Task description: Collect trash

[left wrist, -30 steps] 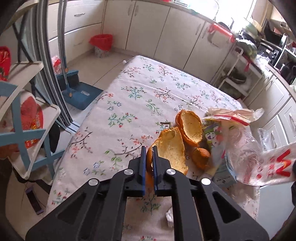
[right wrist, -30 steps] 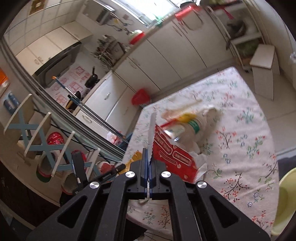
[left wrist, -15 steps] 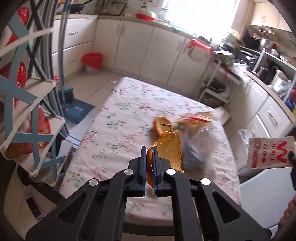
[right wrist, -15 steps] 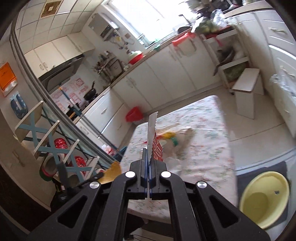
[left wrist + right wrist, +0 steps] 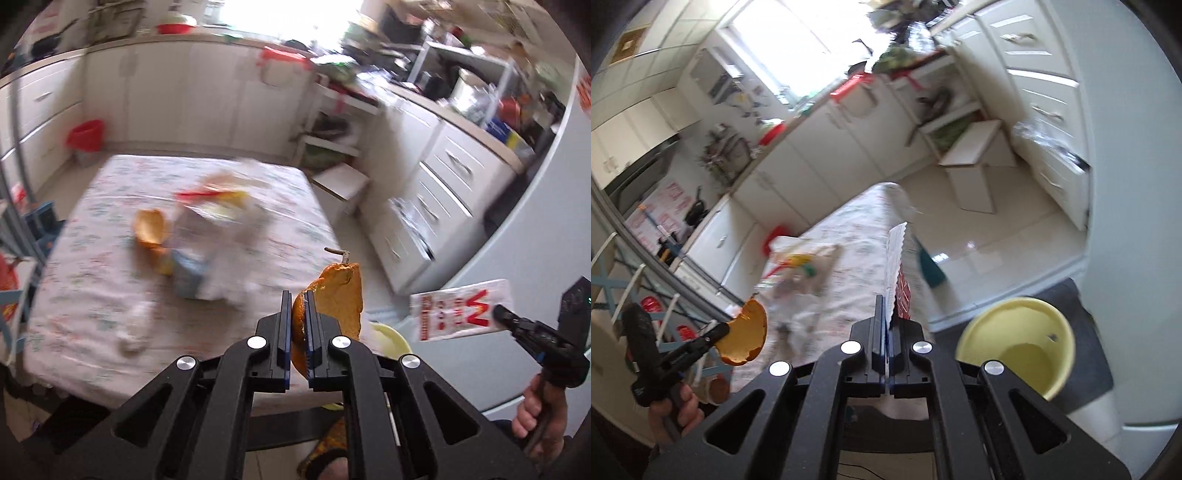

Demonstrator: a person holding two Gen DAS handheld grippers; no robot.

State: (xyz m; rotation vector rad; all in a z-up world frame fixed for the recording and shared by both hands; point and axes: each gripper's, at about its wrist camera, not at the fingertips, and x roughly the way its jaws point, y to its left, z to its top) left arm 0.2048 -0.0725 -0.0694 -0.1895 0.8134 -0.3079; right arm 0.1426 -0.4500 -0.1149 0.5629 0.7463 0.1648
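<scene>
Our left gripper (image 5: 297,334) is clamped on a large piece of orange peel (image 5: 332,302), its two blue-edged jaws pressed against the peel's lower edge, so the peel stands up between and past the fingertips, with a short dry stem at its top. We hold it in the air beyond the near right corner of the table (image 5: 110,332), which is covered in a floral cloth. Just below the peel, partly hidden by the gripper, we see the rim of a yellow bin (image 5: 391,334) on the floor. Our right gripper (image 5: 888,325) is closed on a flat white and red wrapper (image 5: 895,266), held edge-on in its own view; from the left view the same wrapper shows its printed face with a red mark, off to the right of the peel and well apart from it. In the right view the yellow bin sits open on a dark mat, just right of the gripper's fingertips and lower than the wrapper. On the table more trash lies in a blurred heap: another peel half (image 5: 149,230), a clear plastic bag (image 5: 221,236) with a small carton (image 5: 188,275) beside it, and a crumpled white tissue (image 5: 131,332) near the front edge. A red basket (image 5: 85,134) stands on the floor by the far cabinets.
</scene>
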